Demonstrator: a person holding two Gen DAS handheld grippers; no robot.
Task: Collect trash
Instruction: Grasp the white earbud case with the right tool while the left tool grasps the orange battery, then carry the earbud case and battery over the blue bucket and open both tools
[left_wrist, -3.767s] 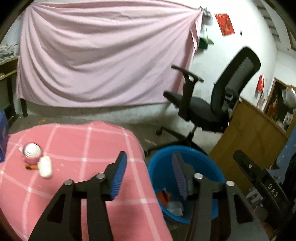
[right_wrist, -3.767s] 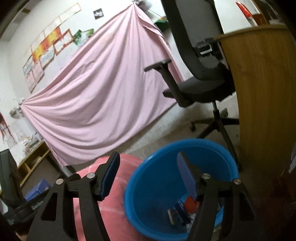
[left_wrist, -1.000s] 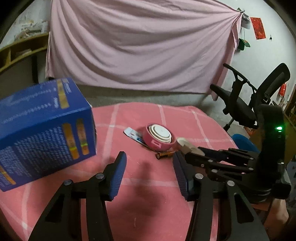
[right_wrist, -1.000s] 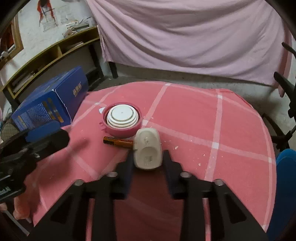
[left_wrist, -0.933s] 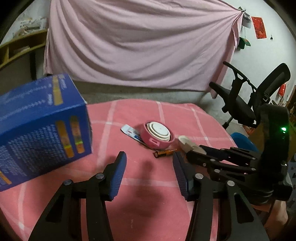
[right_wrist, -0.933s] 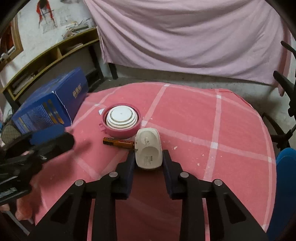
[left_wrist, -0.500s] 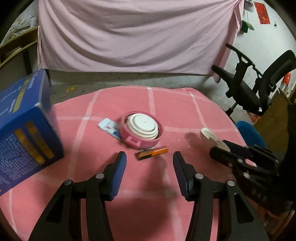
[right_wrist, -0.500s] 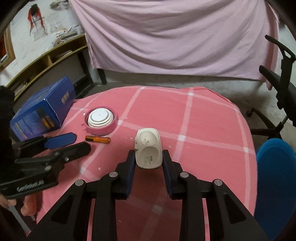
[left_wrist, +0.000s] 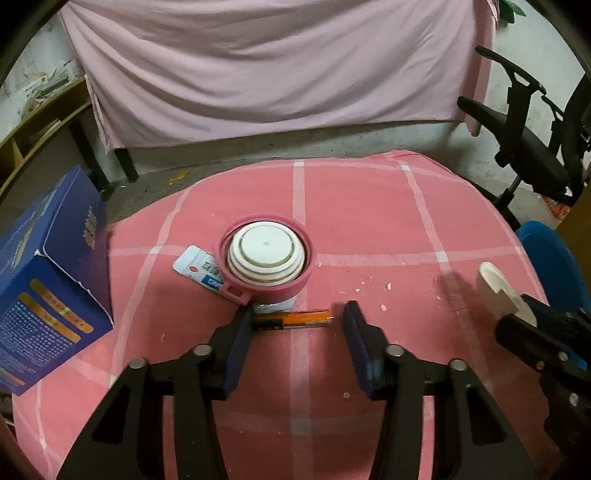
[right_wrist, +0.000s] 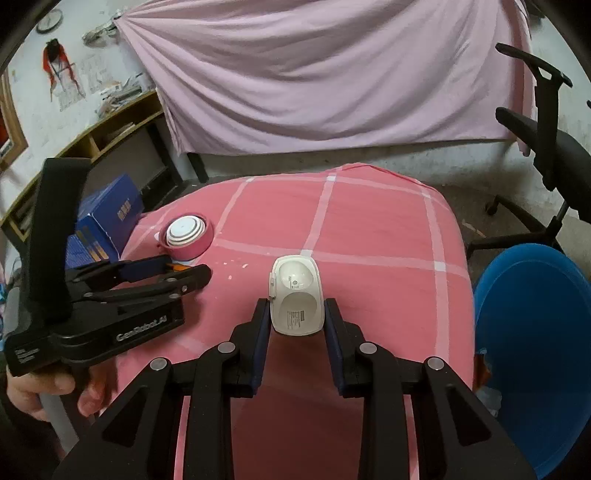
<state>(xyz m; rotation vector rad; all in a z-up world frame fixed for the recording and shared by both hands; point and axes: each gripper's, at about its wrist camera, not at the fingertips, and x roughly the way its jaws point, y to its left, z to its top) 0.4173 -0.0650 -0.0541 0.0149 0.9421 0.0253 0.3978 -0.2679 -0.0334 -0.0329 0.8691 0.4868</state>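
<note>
An orange battery (left_wrist: 295, 318) lies on the pink checked tablecloth (left_wrist: 369, 206), just in front of a pink round container (left_wrist: 266, 258). My left gripper (left_wrist: 297, 323) straddles the battery, its jaws closing; a gap still shows at the battery's right end. The same gripper (right_wrist: 181, 269) appears at the left of the right wrist view. My right gripper (right_wrist: 296, 306) is shut on a white plastic case (right_wrist: 295, 295), held above the cloth. In the left wrist view that case (left_wrist: 495, 288) shows at the right edge. A blue bin (right_wrist: 535, 314) stands beside the table.
A blue cardboard box (left_wrist: 48, 280) stands at the table's left edge. A small blue-and-white packet (left_wrist: 199, 269) is tucked under the pink container. A black office chair (right_wrist: 546, 147) is behind the bin. A person's hand (right_wrist: 37, 391) grips the left tool's handle.
My left gripper moved in over the battery and its jaws narrowed around it. My right gripper lifted the white case and carried it right, away from the pink container.
</note>
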